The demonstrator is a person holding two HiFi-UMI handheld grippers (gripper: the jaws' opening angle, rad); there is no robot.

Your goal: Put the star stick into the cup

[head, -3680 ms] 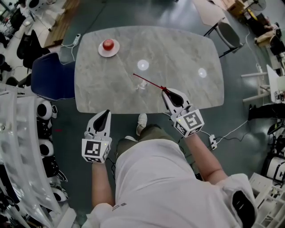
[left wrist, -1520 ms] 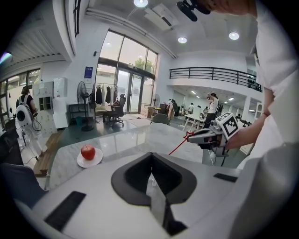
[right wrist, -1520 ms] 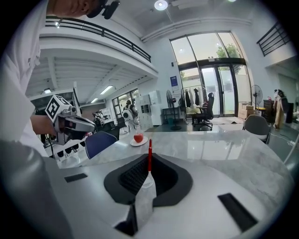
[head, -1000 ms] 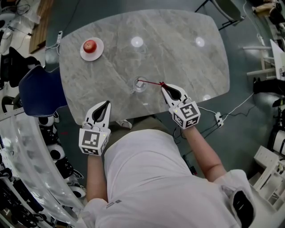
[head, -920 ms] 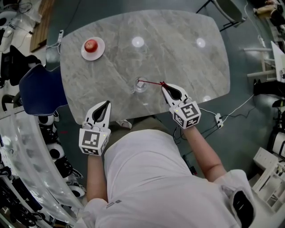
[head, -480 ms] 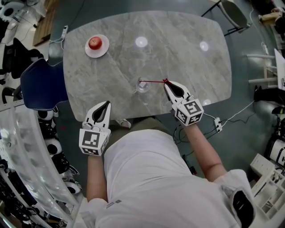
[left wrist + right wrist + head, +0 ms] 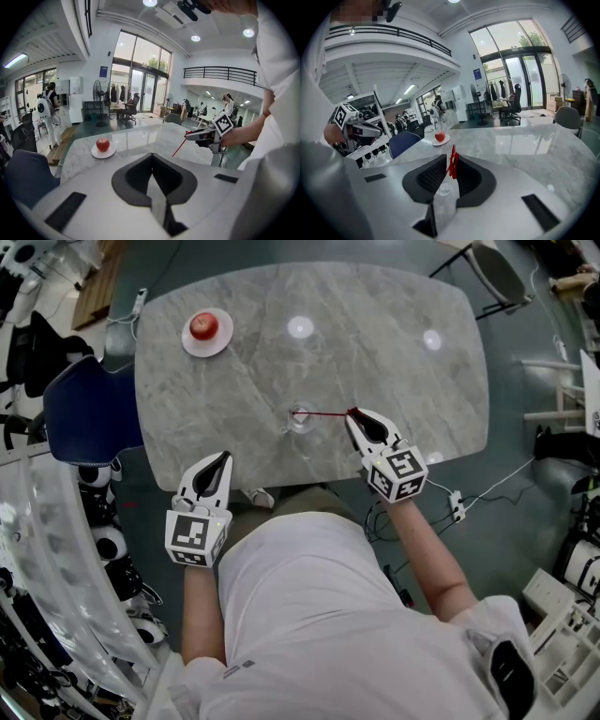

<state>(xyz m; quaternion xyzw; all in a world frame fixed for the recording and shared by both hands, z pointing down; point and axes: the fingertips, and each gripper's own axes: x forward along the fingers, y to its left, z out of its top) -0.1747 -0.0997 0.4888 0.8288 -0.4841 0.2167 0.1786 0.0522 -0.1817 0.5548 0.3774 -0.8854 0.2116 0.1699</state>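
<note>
A clear cup (image 7: 301, 418) stands on the grey marble table (image 7: 375, 334), near its front edge. The thin red star stick (image 7: 323, 413) leans with its far end in the cup and its star (image 7: 453, 165) between the tips of my right gripper (image 7: 354, 414). That gripper's jaws are opening; a sliver of gap shows beside the star. Past the jaws in the right gripper view, the cup (image 7: 441, 190) shows low down. My left gripper (image 7: 225, 457) hovers off the table's front edge, left of the cup, shut and empty.
A red apple (image 7: 203, 326) on a white plate (image 7: 217, 341) sits at the table's far left. A dark blue chair (image 7: 89, 413) stands by the left edge. White racks crowd the floor on the left, and cables lie on the right.
The stick has gone from pointing free over the table to resting with its tip in the cup. In the last half second the grippers have barely moved.
</note>
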